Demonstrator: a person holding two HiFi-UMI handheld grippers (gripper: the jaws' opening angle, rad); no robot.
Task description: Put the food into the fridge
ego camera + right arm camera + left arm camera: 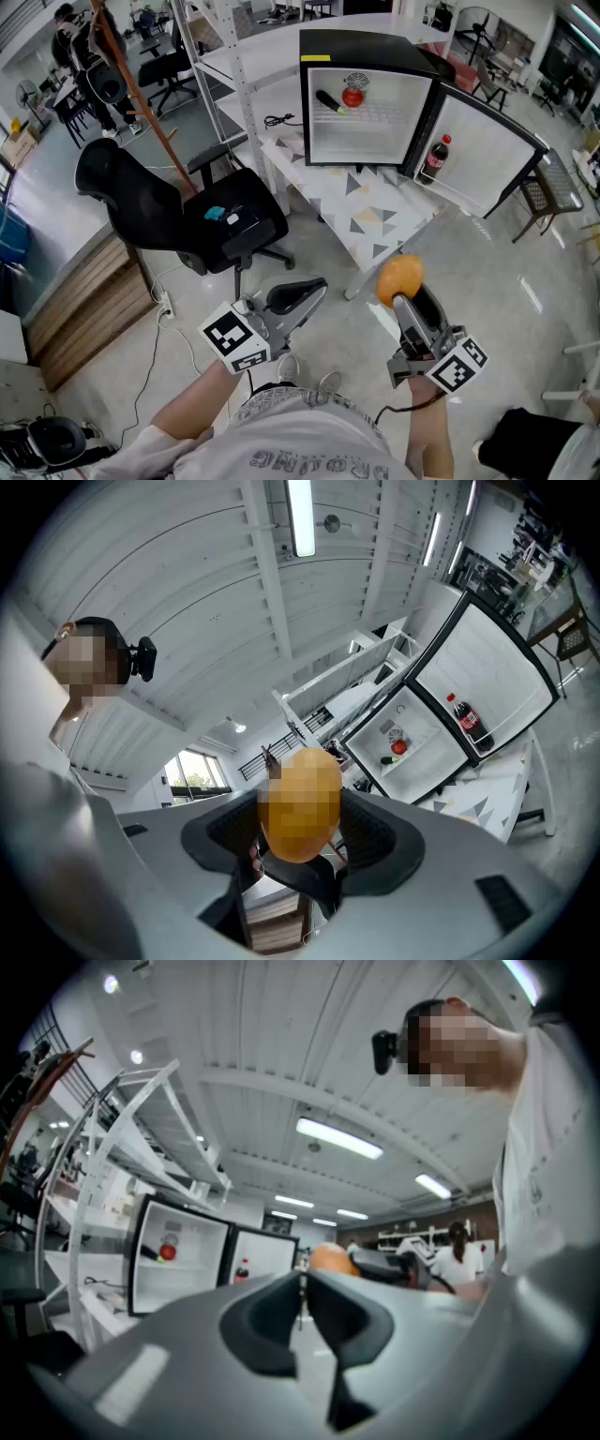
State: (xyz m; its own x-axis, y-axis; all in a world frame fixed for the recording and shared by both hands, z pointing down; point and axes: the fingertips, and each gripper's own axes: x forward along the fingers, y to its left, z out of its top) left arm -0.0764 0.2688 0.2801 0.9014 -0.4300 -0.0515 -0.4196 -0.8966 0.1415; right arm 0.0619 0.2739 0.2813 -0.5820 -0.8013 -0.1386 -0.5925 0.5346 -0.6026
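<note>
An orange fruit sits between the jaws of my right gripper, which is shut on it and holds it up over the floor, short of the fridge. The right gripper view shows the fruit filling the gap between the pads. The black mini fridge stands open on a low patterned table. On its shelf lie a red tomato and a dark long vegetable. A cola bottle stands in the open door. My left gripper is shut and empty, to the left of the fruit.
A black office chair stands left of the table. Behind it a white shelving rack runs back beside the fridge. A wooden pallet lies at the left edge. More chairs and desks fill the far room.
</note>
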